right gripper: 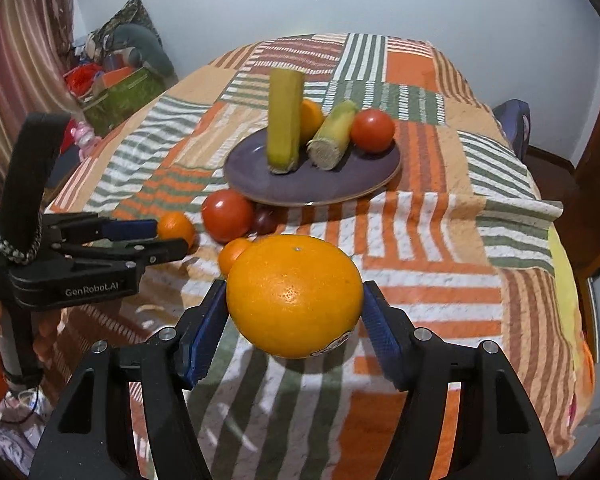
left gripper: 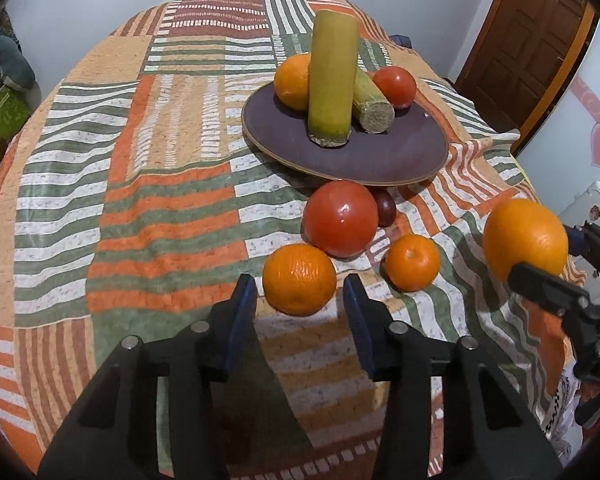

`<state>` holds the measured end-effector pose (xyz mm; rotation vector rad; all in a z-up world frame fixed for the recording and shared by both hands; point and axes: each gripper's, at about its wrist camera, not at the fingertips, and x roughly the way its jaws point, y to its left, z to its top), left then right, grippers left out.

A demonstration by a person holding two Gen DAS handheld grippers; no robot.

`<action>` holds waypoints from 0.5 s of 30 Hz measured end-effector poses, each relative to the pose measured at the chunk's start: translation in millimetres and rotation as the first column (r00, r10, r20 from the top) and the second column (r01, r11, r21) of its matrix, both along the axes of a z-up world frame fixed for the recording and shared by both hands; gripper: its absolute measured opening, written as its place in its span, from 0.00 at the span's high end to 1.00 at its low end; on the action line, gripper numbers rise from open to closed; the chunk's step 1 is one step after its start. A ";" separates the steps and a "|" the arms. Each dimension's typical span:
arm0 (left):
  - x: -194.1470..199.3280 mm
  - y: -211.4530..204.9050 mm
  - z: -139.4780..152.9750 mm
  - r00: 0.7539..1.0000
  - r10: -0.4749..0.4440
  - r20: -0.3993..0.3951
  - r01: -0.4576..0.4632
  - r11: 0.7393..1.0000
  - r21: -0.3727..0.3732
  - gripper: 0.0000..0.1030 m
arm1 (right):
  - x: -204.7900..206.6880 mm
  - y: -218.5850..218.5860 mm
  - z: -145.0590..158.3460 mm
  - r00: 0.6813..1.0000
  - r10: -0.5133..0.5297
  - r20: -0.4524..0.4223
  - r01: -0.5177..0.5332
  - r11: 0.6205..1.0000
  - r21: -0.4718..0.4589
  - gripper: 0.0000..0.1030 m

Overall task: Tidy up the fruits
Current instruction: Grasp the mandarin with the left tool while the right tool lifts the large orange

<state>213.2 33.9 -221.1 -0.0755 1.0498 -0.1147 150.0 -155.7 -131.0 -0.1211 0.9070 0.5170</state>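
Orange [right gripper: 294, 294] sits clamped between my right gripper's [right gripper: 292, 320] blue pads, lower centre of the right wrist view, lifted off the striped cloth [right gripper: 420, 240]. My read: next is carrying it to the purple plate [right gripper: 340, 184] in mid-frame. Best approach is high and from the near rim, setting down on the bare front part of the plate, since the upright green stalk [right gripper: 285, 120] looks easy to topple. Let go only once the fruit rests, because it will roll.

Left gripper [left gripper: 300, 296] has its fingers spread, nothing held, straddling a smaller orange [left gripper: 299, 285] at lower centre of the left view; whether the pads touch it I cannot tell.

Plate holds: upright stalk, a second stalk [left gripper: 370, 100] lying tilted, an orange [left gripper: 294, 80] behind, a tomato [left gripper: 395, 86] at the far right.

Loose on the cloth below the plate: big tomato [left gripper: 340, 218], small mandarin [left gripper: 412, 262], and a dark plum-like fruit [left gripper: 386, 208] half hidden.
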 end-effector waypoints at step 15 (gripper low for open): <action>1.0 11.5 17.9 0.999 0.025 0.043 -0.024 1.000 -0.014 0.64 | 21.3 -10.8 7.7 0.999 -0.030 0.016 0.030 0.999 0.025 0.39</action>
